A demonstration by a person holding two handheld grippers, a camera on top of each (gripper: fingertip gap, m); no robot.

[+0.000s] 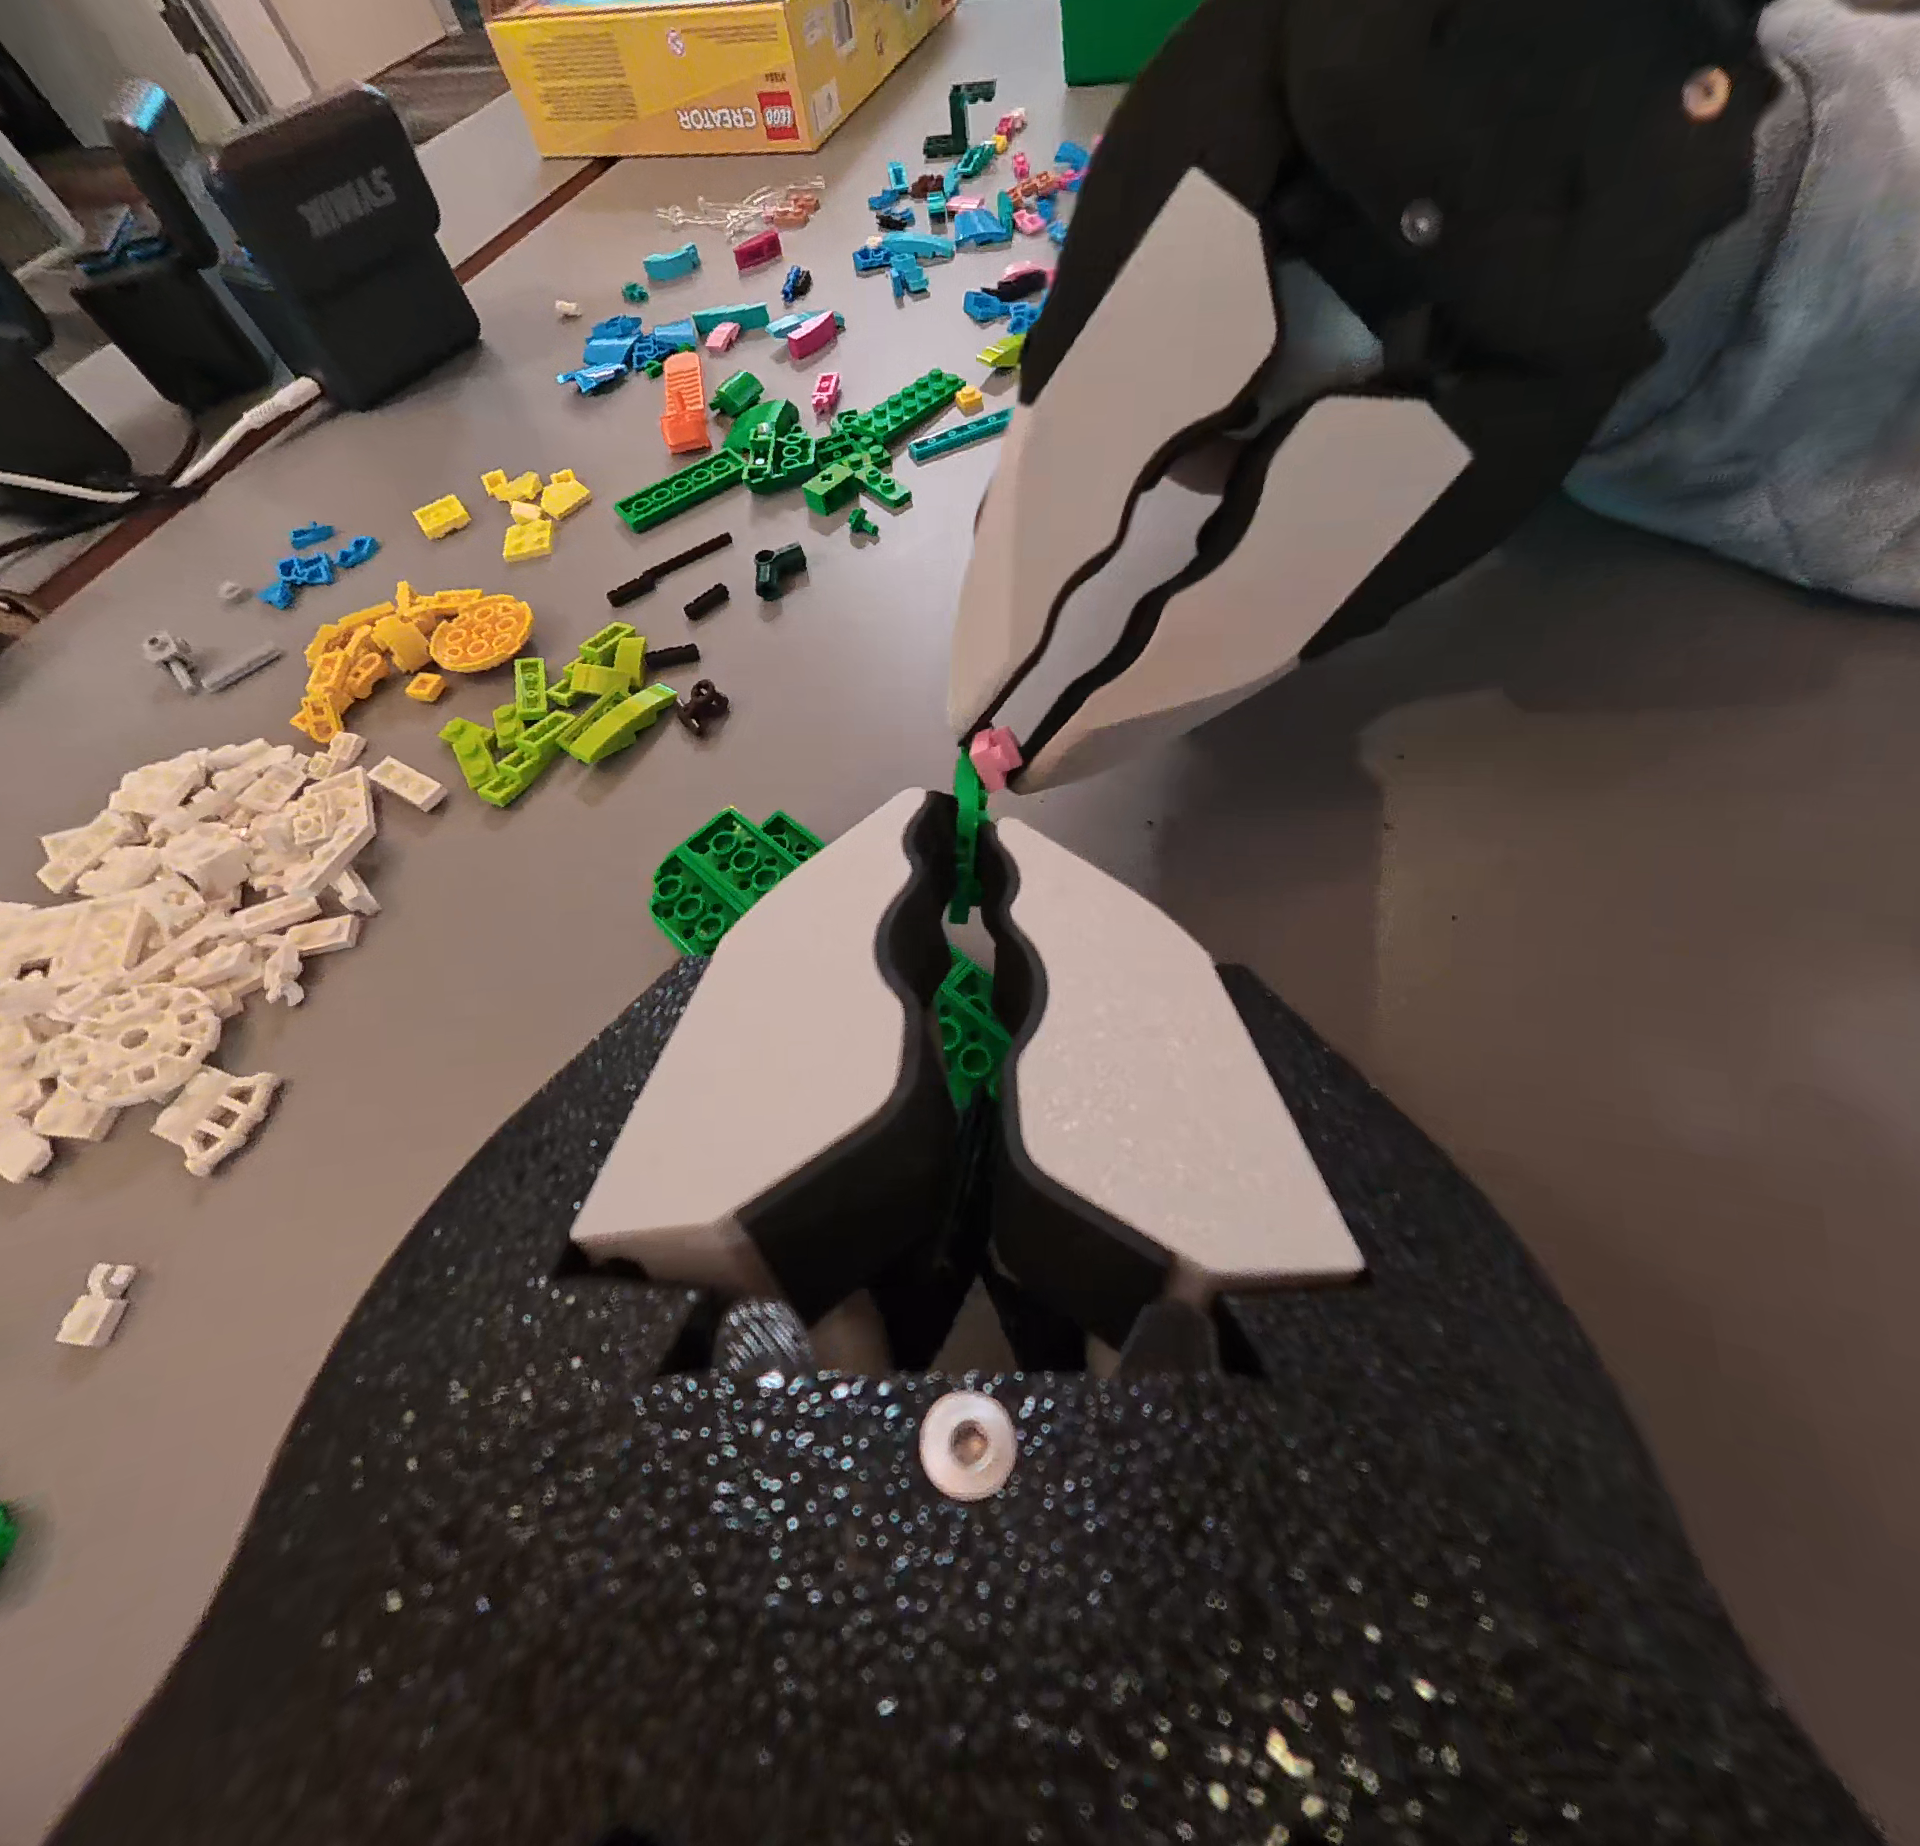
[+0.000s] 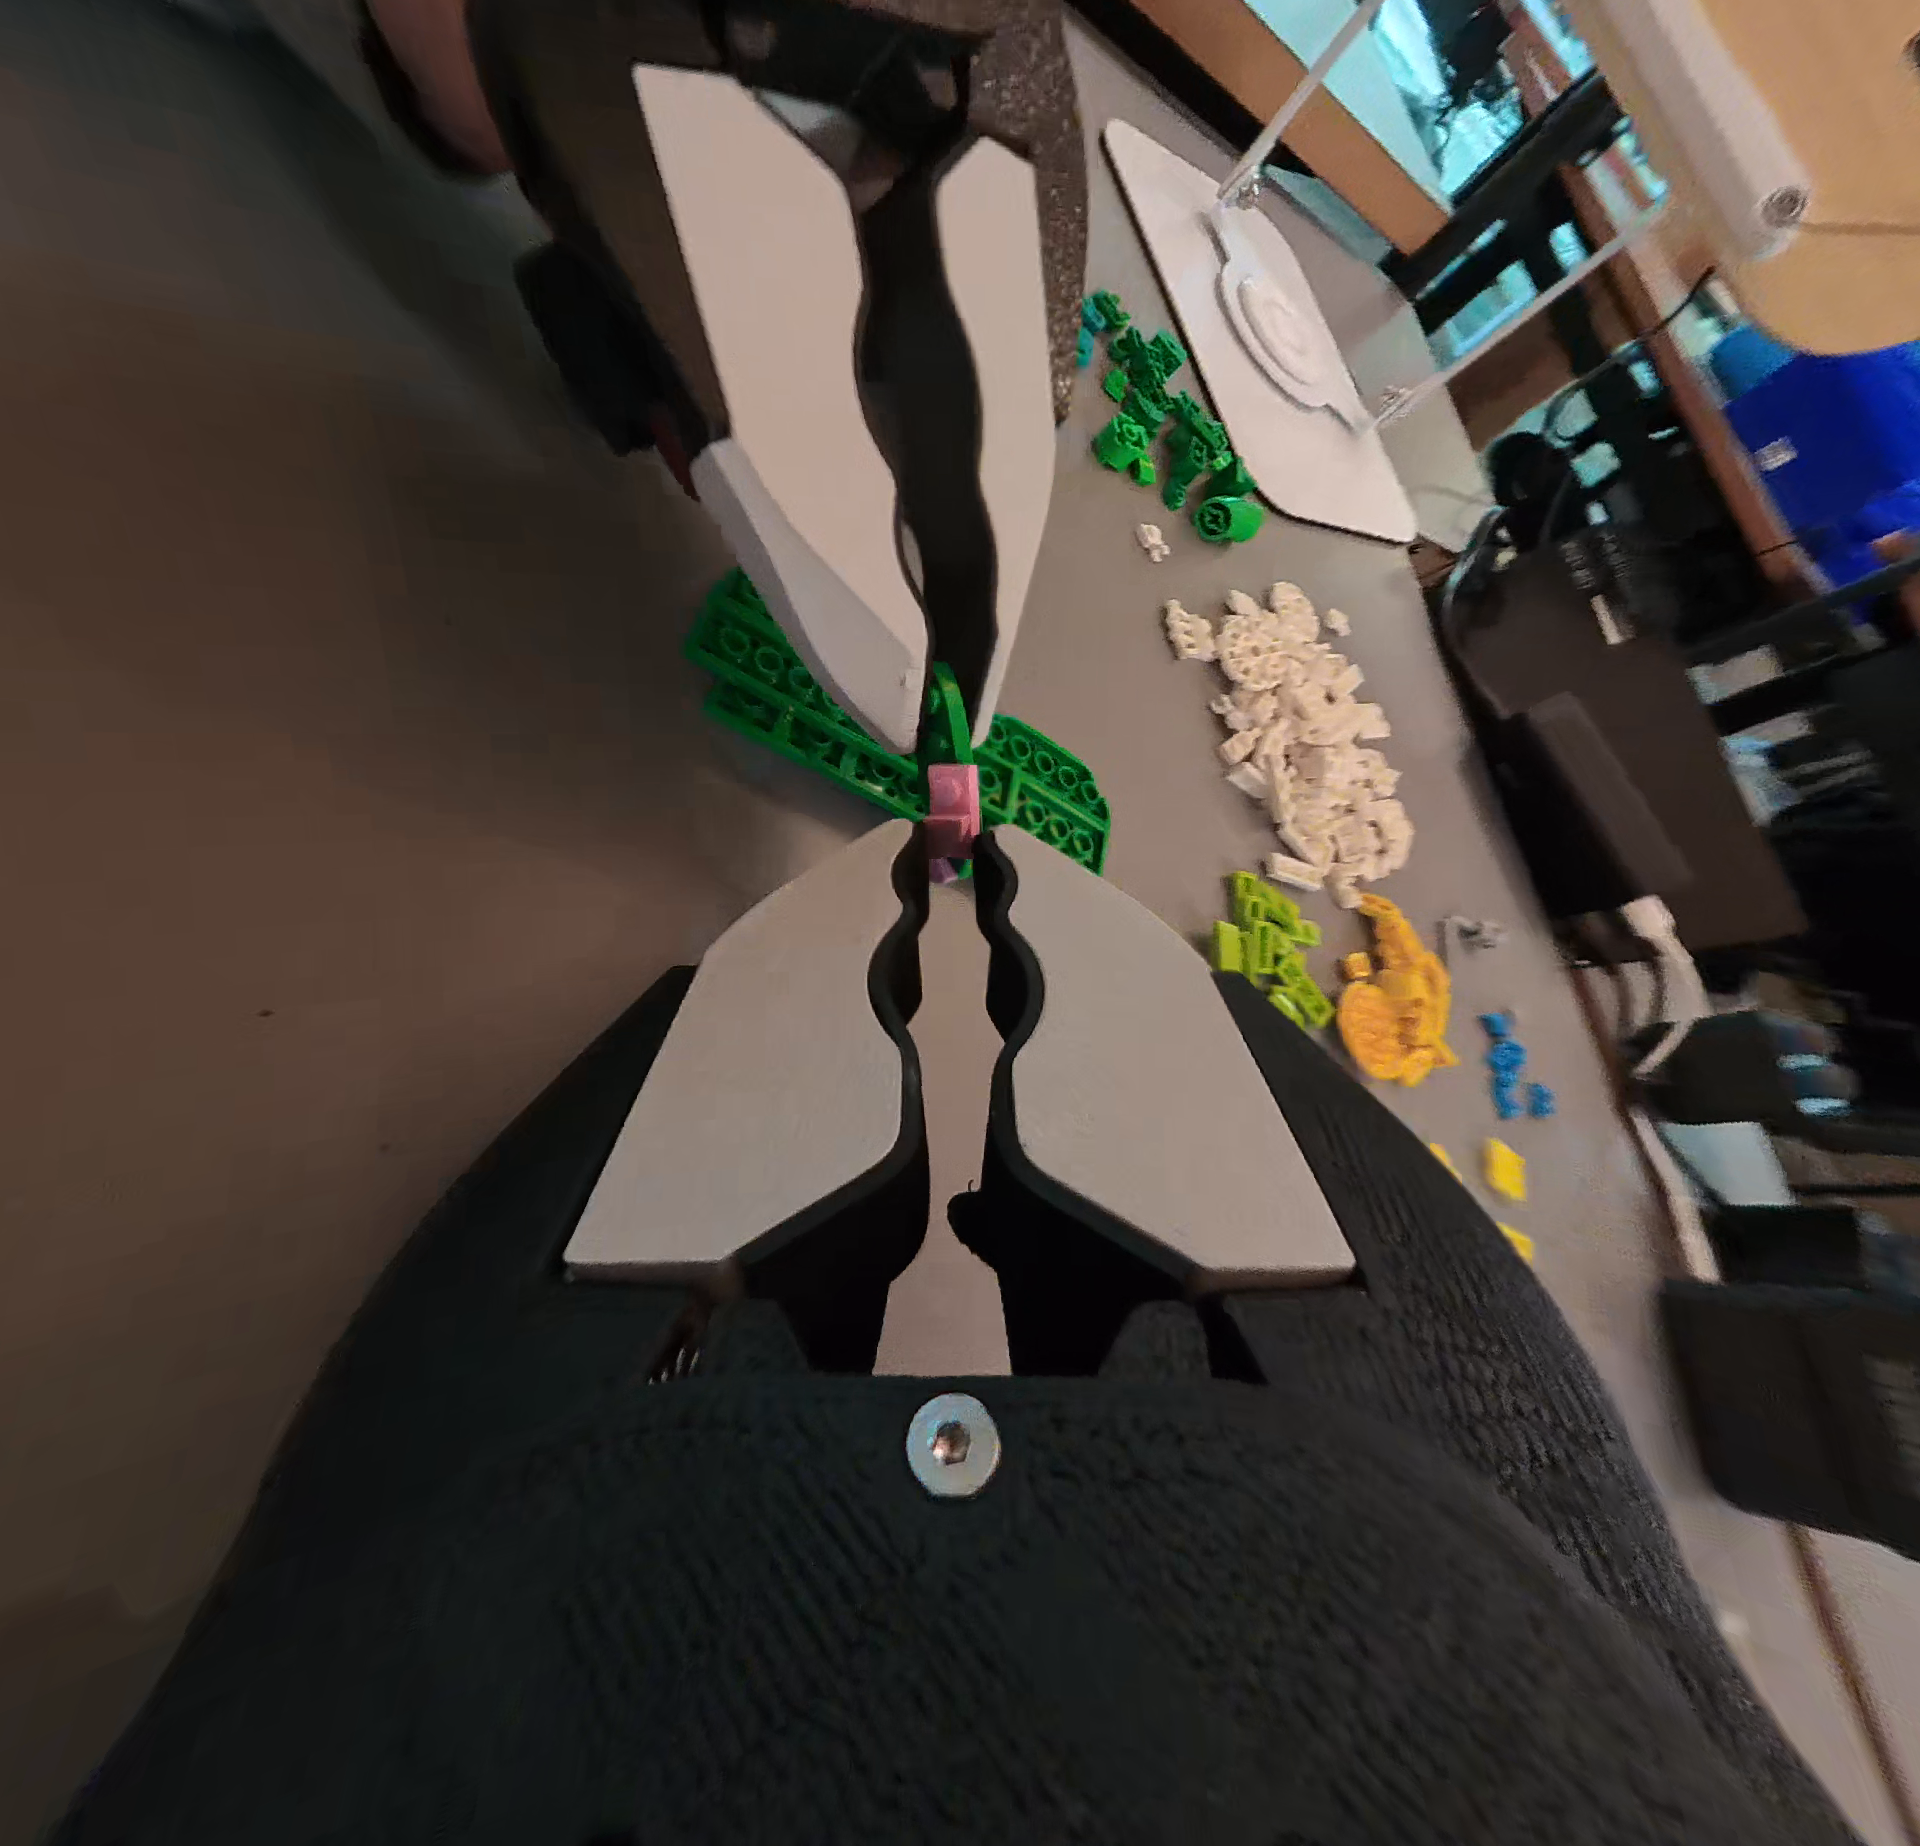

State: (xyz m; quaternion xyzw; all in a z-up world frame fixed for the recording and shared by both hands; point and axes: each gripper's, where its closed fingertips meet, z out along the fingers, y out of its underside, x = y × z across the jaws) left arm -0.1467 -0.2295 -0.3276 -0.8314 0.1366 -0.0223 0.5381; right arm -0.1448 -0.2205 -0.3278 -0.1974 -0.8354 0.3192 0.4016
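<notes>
Where tips meet: left gripper (image 1: 961, 830) pinches green leaf piece (image 1: 968, 840) upright.
Right gripper (image 2: 951, 846): angled down, apparently clamping pink brick (image 2: 951, 804).

Left gripper (image 1: 961, 840) pinches a thin green piece (image 1: 968, 840); right gripper (image 1: 995, 757) clamps a pink brick (image 1: 995, 752) at its tip, above the surface (image 1: 1455, 965).

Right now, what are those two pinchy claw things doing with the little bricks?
A person is working two hand-held grippers over a grey table. The left gripper pinches a thin green piece standing on edge. The right gripper pinches a small pink brick right at that green piece's tip. Sorted piles of white bricks, yellow bricks and lime bricks lie nearby.
</notes>
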